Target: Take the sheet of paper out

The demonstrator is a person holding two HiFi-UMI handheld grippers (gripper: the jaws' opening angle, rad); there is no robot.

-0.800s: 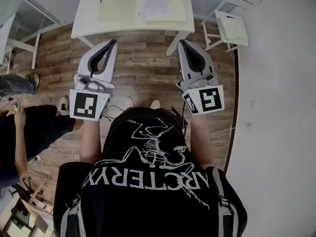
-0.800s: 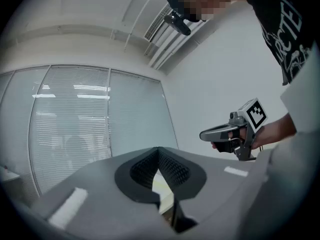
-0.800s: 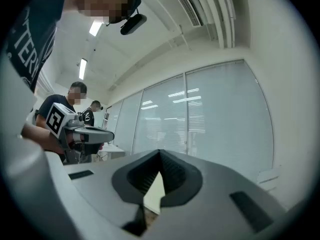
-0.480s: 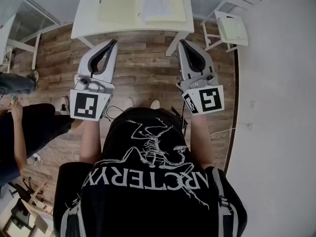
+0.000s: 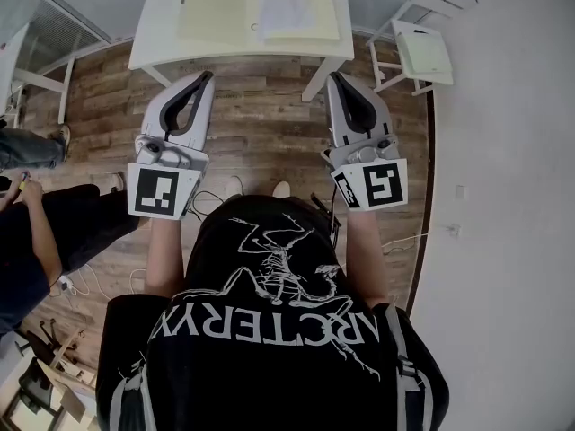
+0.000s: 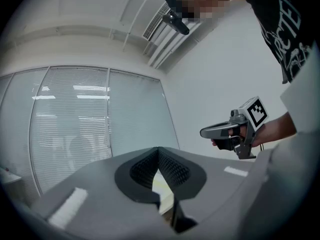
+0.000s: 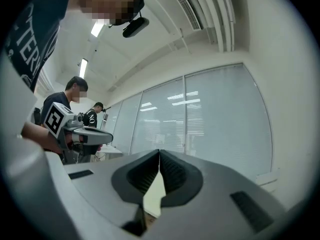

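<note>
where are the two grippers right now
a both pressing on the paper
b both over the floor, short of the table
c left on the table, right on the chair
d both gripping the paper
b: in the head view the left gripper and right gripper hang over the floor, short of the table, each shut on nothing.

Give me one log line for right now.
left gripper: shut, empty | right gripper: shut, empty | sheet of paper: on white table, untouched | grippers short of table

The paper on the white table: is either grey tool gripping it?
No, the paper lies flat on the table, while the left gripper and right gripper hang short of it, jaws together.
</note>
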